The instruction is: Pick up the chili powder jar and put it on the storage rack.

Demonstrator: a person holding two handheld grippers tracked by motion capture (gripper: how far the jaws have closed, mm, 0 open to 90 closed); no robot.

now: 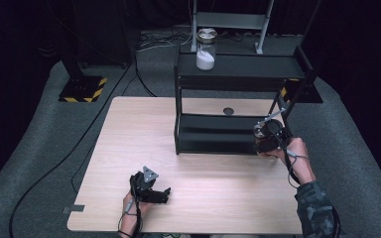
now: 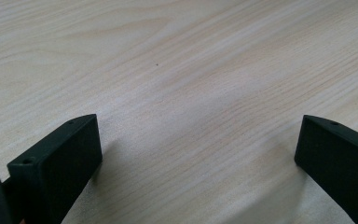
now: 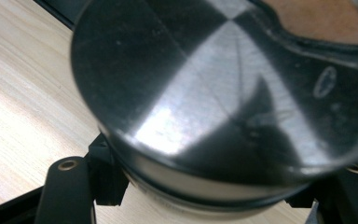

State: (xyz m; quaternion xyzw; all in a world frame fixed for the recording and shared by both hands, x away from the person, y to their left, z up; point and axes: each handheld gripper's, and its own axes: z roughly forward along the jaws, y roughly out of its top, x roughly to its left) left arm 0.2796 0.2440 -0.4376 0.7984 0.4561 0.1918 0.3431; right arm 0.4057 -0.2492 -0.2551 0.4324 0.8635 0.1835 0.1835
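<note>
My right gripper [image 1: 269, 140] is shut on a dark jar [image 1: 264, 135] with a shiny metal lid [image 3: 214, 93], and holds it at the right front corner of the black rack's lower shelf [image 1: 213, 133]. In the right gripper view the jaws of my right gripper [image 3: 219, 189] press the jar from both sides, just under the lid. A second glass jar [image 1: 206, 49], half full of white powder, stands on the rack's top shelf [image 1: 248, 67]. My left gripper [image 1: 164, 192] rests open on the wooden table [image 1: 144, 129] near its front edge, and nothing lies between the jaws of my left gripper [image 2: 199, 126].
The black two-shelf rack takes up the table's back right. A round cable hole [image 1: 228, 110] sits in the tabletop behind it. A strip of grey tape [image 1: 74, 208] marks the front left corner. Cables [image 1: 144, 74] run over the floor beyond the table.
</note>
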